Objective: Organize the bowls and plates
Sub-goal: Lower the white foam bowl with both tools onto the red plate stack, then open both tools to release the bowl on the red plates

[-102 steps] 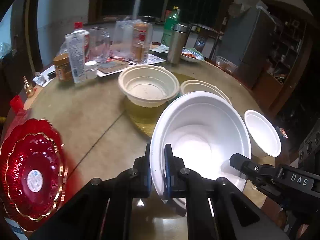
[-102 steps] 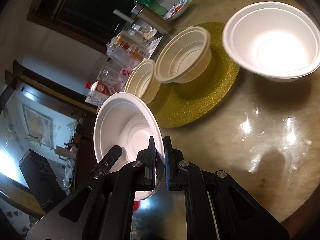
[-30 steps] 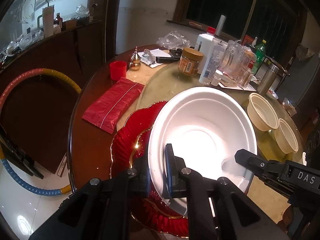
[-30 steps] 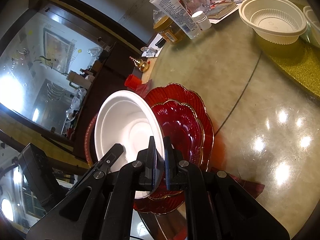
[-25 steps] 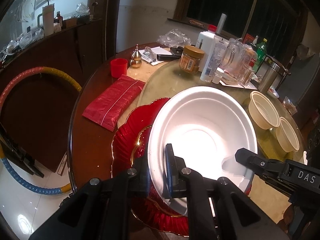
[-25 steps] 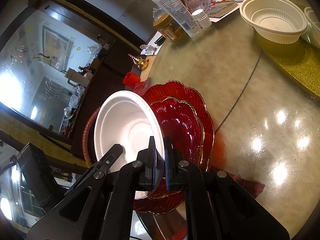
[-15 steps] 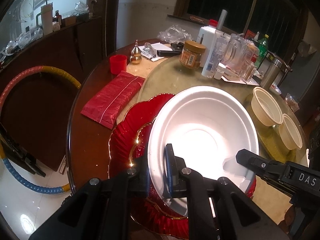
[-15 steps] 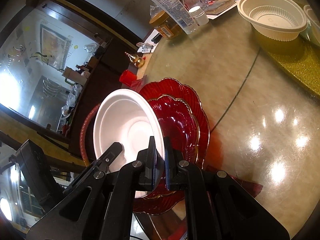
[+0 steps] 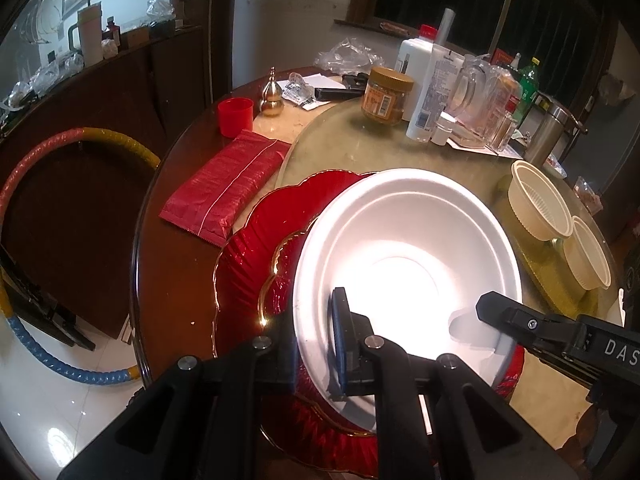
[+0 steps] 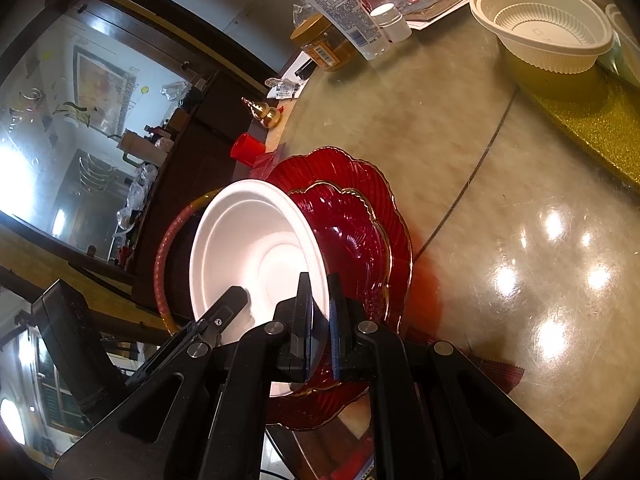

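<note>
Pinching opposite sides of the white foam bowl, we have both tools closed on its rim: the left gripper clamps the near-left edge, one finger inside the wall and one outside, and the right gripper clamps the other edge the same way. Its finger shows in the left view, reaching in over the rim.

Just beyond our fingertips the bowl hangs tilted over the red plates, a smaller scalloped one nested on a larger one. We cannot tell whether the bowl's base already touches them.

Our main worry is the rim itself. We judge foam this thin may crease or tear if the two grips pull apart or twist against each other. Letting go of one side first could tip the bowl and slide it off the glossy red surface. The plates sit close to the table edge on the left, so a push downward there might shift or rock the stack toward it.

Farther ahead of the fingers, well apart, the cream bowls rest on a gold mat; beyond them stand jars and bottles, out of harm's way.
</note>
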